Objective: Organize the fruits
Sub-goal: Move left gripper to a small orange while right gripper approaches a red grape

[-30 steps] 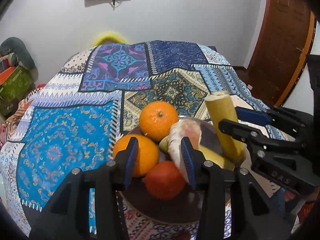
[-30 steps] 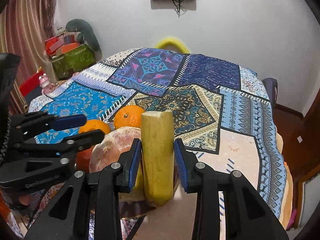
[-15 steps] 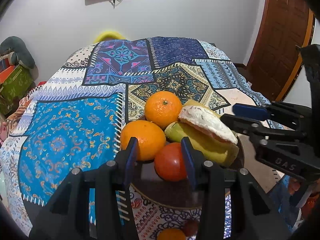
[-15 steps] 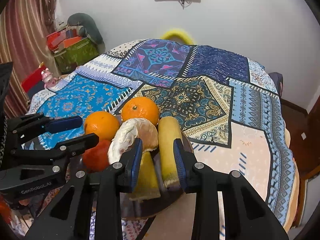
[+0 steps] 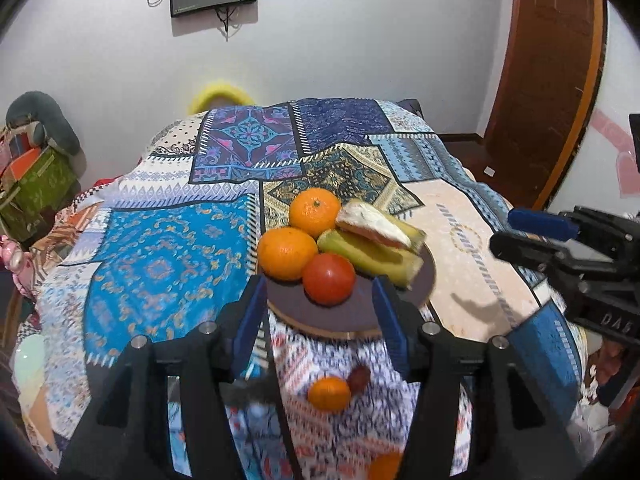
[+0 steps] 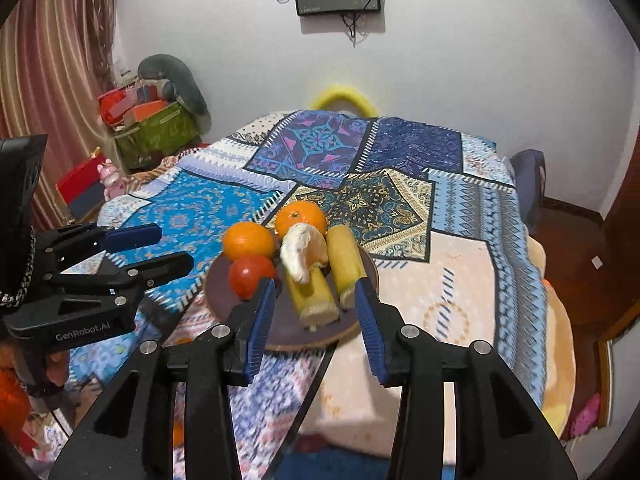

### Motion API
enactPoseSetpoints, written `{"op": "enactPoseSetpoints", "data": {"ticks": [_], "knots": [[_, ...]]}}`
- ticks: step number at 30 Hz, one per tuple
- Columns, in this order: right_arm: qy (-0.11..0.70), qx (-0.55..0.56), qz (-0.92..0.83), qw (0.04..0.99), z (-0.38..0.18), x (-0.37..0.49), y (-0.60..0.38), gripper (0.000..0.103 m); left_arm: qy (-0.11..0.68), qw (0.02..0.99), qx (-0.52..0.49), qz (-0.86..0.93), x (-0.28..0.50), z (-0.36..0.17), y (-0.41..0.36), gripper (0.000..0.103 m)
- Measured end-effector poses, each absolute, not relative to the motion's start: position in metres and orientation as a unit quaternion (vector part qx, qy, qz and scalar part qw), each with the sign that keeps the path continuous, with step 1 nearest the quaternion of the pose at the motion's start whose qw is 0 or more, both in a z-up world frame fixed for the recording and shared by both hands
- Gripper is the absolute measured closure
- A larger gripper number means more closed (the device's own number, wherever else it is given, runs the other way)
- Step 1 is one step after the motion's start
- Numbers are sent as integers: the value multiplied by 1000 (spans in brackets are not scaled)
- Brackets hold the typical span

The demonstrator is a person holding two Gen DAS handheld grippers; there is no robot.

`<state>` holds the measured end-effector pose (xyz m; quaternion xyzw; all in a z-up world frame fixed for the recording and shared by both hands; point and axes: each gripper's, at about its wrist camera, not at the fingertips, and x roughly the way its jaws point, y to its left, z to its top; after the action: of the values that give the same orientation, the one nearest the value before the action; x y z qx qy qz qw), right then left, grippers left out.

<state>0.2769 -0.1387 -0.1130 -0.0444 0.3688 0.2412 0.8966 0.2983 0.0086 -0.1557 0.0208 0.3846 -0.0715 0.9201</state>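
Observation:
A dark round plate [image 5: 356, 310] on the patterned bedspread holds two oranges [image 5: 286, 254] [image 5: 315, 207], a red tomato [image 5: 329, 278], two peeled banana pieces [image 5: 372, 256] and a pale citrus wedge [image 5: 372, 226] lying across them. My left gripper [image 5: 320, 316] hovers in front of the plate with its jaws opening and nothing between them. In the right wrist view the same plate [image 6: 218, 284] sits past my right gripper [image 6: 316, 320]. Its jaws are also opening and hold nothing. The banana pieces [image 6: 346, 260] lie side by side beyond it.
A small orange [image 5: 329, 393] and a dark red fruit [image 5: 360, 376] lie on the cloth below the plate. The bedspread [image 5: 168, 264] drops off at its edges. Boxes and a green bin [image 6: 160, 128] stand at the left wall; a wooden door [image 5: 552, 80] is at the right.
Both grippers have let go and drawn back and up from the plate. The banana piece now lies flat on it, the citrus wedge rests across the bananas, and both pairs of jaws stand wider.

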Motion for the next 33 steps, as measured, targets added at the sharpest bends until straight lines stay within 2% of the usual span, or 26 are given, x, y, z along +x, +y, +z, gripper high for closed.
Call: {"op": "enactPoseSetpoints", "data": {"ticks": [5,8,18,30,33], "knots": [[357,-42,235,903,-100,244,-147,54,394,916,29,-72,260,-154,13,42],[350,-44,231,907,-94,227,-149,52,403,912,23,-73,242,-156,17,42],[362,-45,223,904,-105,187,-155,50,443,891,18,-93,207,-183,7,42],[404,-35,205,891,-141,173,-167,50,501,853,24,-140,207,-230,-16,42],[413,-36,202,887,-151,175,-168,50,510,847,25,-146,210,-240,-22,49]]}}
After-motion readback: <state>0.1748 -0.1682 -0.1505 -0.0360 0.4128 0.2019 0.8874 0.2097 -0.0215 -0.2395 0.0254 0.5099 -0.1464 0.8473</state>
